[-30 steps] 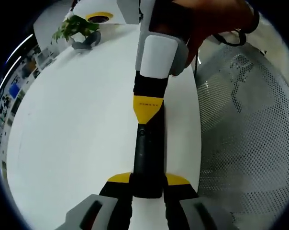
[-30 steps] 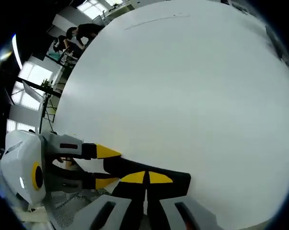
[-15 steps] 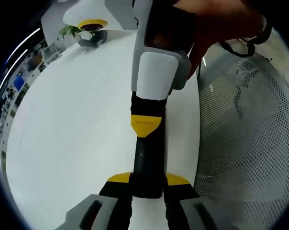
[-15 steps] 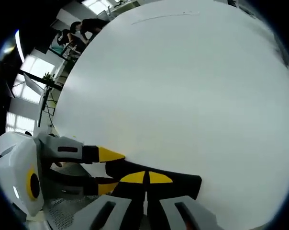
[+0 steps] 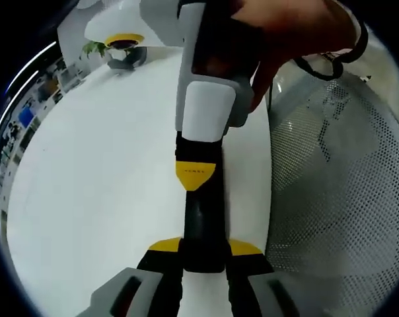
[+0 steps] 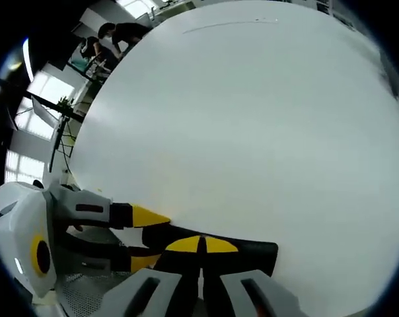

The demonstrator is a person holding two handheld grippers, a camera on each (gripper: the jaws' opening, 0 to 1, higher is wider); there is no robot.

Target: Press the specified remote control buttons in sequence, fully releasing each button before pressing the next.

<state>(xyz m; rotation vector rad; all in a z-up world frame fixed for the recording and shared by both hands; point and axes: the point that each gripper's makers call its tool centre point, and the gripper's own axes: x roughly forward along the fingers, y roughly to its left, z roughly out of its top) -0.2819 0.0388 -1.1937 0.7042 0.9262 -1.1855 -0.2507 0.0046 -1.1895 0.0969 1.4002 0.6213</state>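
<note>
left gripper point(image 5: 203, 254) is clamped on the near end of the black remote point(image 5: 202, 224). right gripper point(image 6: 201, 246), jaws together, tips pressing the remote's top. the remote lies on the white table point(image 5: 100, 165).

Place: an office or lab workroom.
Table point(image 6: 265, 132): large, plain white, bare top.
Chair point(image 5: 338, 198): white perforated mesh, right of the table.
Plant point(image 5: 97, 47): small, potted, at the far left.
People point(image 6: 117, 33): bent over a far desk.
Windows point(image 6: 21, 142): bright panes, far left.
</note>
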